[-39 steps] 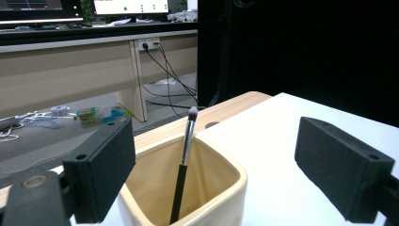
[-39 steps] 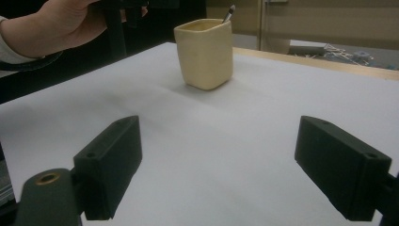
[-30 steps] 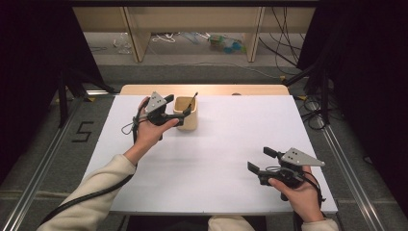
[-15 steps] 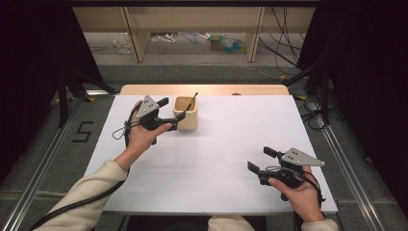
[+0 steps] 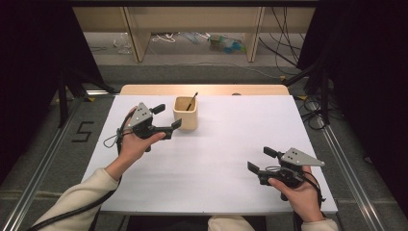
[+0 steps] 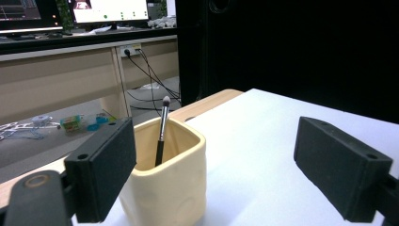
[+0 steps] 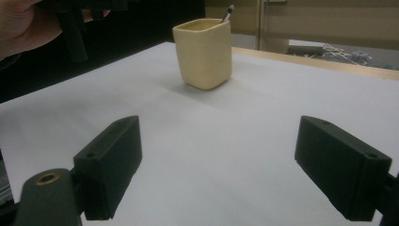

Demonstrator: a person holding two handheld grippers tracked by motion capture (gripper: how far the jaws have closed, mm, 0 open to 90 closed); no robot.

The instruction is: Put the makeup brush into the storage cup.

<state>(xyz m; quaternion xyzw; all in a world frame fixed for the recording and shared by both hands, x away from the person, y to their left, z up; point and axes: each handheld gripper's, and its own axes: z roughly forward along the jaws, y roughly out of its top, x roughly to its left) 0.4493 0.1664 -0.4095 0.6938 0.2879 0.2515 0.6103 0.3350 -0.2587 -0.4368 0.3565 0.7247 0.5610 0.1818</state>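
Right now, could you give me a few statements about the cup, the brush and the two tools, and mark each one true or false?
1. The cream cup stands upright on the white table. True.
2. A brush stands inside the cup, bristles up. True.
3. The left tool is shut on the brush. False: its jaws are wide apart, beside the cup, and hold nothing.
4. The right tool grips the cup. False: it is open, near the table's front right, well apart from the cup.
5. The cup lies on its side. False: it is upright, with its opening facing up.
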